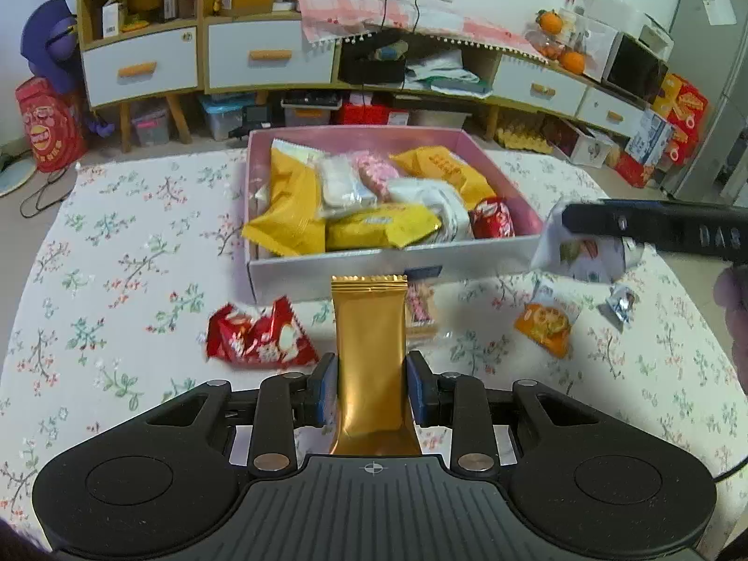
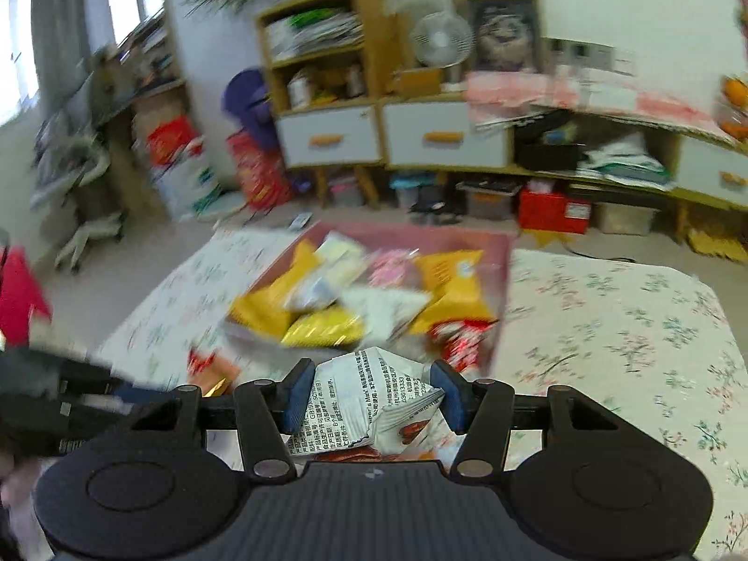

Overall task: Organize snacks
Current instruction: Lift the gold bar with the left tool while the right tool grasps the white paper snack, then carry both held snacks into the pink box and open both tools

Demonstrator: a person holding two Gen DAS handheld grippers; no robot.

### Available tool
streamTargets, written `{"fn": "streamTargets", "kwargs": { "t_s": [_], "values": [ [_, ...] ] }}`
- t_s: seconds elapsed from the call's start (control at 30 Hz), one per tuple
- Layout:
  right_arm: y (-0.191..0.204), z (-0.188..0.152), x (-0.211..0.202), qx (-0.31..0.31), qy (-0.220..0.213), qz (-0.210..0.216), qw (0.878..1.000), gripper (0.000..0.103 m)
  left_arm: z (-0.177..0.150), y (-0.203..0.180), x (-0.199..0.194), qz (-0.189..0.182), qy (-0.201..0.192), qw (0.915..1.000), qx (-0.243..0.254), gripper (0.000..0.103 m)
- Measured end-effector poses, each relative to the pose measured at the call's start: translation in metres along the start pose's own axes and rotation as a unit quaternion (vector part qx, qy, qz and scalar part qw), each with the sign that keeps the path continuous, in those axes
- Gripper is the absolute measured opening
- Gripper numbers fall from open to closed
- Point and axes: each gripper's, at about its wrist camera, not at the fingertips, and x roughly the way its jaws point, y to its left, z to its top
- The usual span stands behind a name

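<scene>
A pink box (image 1: 262,252) with several snack packets in it stands on the flowered tablecloth. My left gripper (image 1: 371,385) is shut on a long gold packet (image 1: 369,327) that stands upright in front of the box's near wall. My right gripper (image 2: 374,395) is shut on a crumpled white printed packet (image 2: 364,397), just short of the box (image 2: 502,252). The left wrist view shows that gripper (image 1: 568,222) coming in from the right with the white packet (image 1: 579,252), beside the box's right near corner. Loose on the cloth lie a red packet (image 1: 257,336), an orange packet (image 1: 544,327) and a small silver one (image 1: 619,304).
A pink-patterned packet (image 1: 420,308) lies partly hidden behind the gold one. Behind the table stand low cabinets with drawers (image 1: 262,58), storage bins and boxes on the floor. A red packet (image 2: 460,341) sits in the box's near right corner. The right wrist view is blurred.
</scene>
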Motion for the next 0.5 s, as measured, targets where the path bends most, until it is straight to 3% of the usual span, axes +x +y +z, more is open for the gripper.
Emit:
{"fn": "streamTargets", "kwargs": {
  "t_s": [0.13, 0.4, 0.43, 0.5],
  "values": [
    [-0.015, 0.007, 0.006, 0.045, -0.024, -0.017, 0.999, 0.024, 0.01, -0.007, 0.002, 0.004, -0.011, 0.9999, 0.004, 0.028],
    [-0.026, 0.01, 0.03, 0.079, -0.025, -0.027, 0.996, 0.024, 0.03, -0.014, 0.014, 0.005, -0.026, 0.9996, 0.0, 0.028],
    [-0.029, 0.01, 0.033, 0.085, -0.025, -0.024, 0.996, 0.013, 0.032, -0.015, 0.015, 0.004, -0.027, 0.9996, -0.001, 0.028],
    [-0.033, 0.01, 0.036, 0.098, -0.021, -0.023, 0.995, 0.008, 0.035, -0.016, 0.018, 0.004, -0.029, 0.9996, -0.003, 0.028]
  ]
}}
